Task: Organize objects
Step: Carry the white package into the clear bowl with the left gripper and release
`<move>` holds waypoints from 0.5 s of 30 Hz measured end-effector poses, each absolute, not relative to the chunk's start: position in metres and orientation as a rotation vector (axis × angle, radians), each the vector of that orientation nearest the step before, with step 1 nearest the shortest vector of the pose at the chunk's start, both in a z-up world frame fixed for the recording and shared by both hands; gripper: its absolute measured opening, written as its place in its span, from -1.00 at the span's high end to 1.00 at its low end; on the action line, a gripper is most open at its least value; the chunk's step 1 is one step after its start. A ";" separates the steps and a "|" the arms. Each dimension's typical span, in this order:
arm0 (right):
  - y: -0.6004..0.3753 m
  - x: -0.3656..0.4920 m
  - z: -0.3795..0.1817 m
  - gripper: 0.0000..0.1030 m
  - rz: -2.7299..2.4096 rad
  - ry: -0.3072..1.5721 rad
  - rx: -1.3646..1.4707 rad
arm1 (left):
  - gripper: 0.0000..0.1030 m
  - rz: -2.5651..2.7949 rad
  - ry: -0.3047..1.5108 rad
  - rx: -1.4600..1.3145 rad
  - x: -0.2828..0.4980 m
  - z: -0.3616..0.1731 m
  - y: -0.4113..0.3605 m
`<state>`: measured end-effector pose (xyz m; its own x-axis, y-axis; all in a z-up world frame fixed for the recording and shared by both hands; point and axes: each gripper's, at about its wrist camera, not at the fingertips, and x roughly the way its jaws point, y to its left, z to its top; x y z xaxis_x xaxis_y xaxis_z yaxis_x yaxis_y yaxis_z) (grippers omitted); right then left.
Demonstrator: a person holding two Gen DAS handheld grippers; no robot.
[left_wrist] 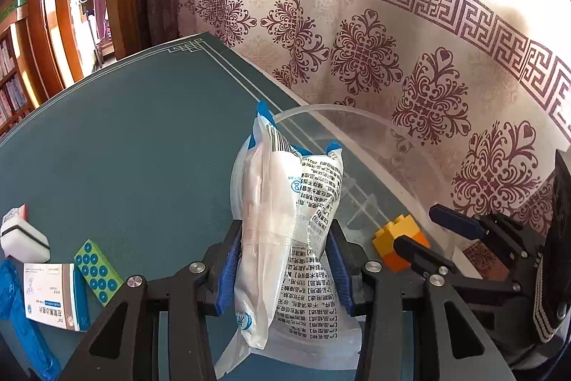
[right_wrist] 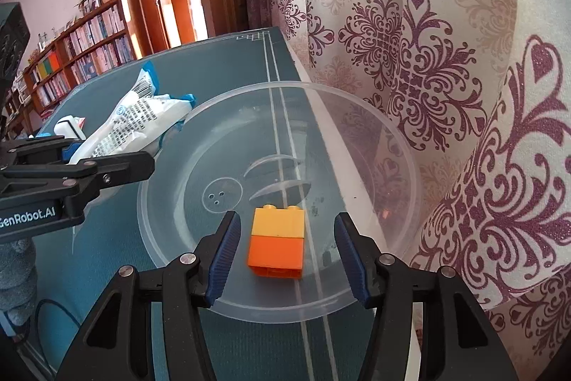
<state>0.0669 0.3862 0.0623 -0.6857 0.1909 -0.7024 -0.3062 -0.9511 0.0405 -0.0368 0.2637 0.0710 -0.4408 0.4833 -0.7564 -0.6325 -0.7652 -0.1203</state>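
Left tool (left_wrist: 285, 259) pinches the white packet (left_wrist: 285, 220), long axis running straight ahead toward the clear bowl (right_wrist: 410, 166) just beyond its tips; right tool (right_wrist: 283, 249) spread, 2-tone block (right_wrist: 276, 243) lying free between.

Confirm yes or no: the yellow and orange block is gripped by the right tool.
No: the block lies in the clear bowl, untouched between the right tool's open pads.

left gripper (left_wrist: 285, 259) clamping white packet (left_wrist: 285, 220), clear bowl (left_wrist: 410, 145) beyond
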 end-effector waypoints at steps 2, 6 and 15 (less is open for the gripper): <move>0.387 0.070 0.063 -0.09 2.642 0.222 -1.058 | 0.08 2.201 0.210 -1.065 -0.042 0.075 0.271; 0.382 0.073 0.064 -0.09 2.652 0.206 -1.042 | -0.46 2.213 0.191 -0.989 -0.046 0.088 0.283; 0.370 0.075 0.065 -0.09 2.679 0.149 -1.017 | -0.76 2.313 0.150 -1.013 -0.052 0.081 0.253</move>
